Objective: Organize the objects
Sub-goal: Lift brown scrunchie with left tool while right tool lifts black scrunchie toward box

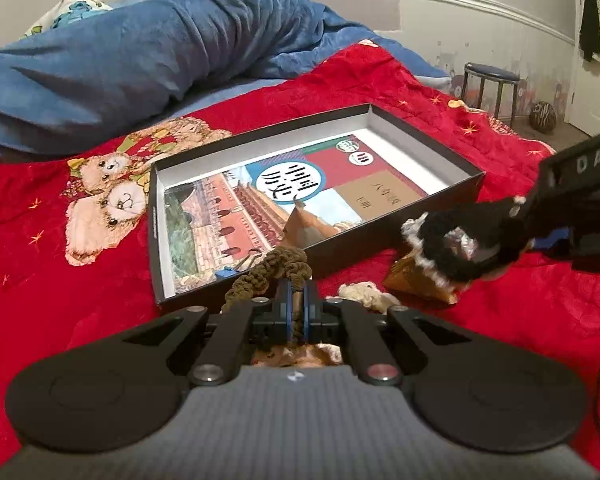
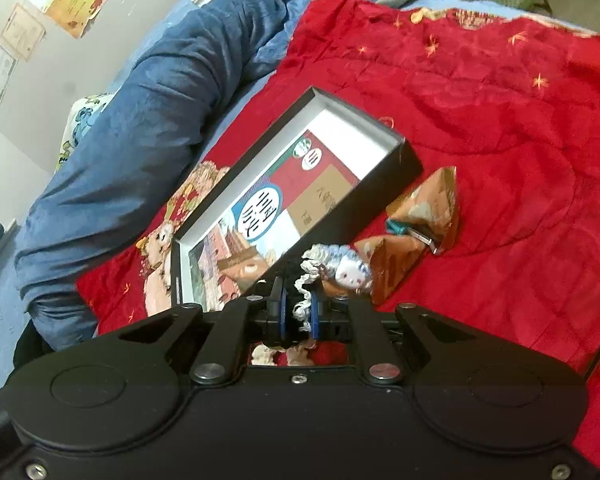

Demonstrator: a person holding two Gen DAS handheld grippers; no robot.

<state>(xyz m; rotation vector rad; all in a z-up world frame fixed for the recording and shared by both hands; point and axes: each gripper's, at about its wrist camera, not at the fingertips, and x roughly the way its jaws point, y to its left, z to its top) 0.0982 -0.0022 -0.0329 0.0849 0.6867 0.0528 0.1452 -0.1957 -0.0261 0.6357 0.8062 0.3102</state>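
Left gripper (image 1: 296, 300) jaws tight on brown braided cord (image 1: 278, 266), right gripper (image 2: 300, 314) jaws on white crochet trim (image 2: 306, 290)

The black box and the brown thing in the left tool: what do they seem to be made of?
The black box looks like cardboard: thin straight walls, matte black outside, plain white inside. The brown thing in the left tool looks like knitted or crocheted yarn: soft, matte, with thick twisted loops showing. The exact fibre cannot be told.

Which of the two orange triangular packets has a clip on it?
The farther orange packet, beside the box's corner, carries a teal and metal clip. The nearer packet, behind the held doll, shows none.
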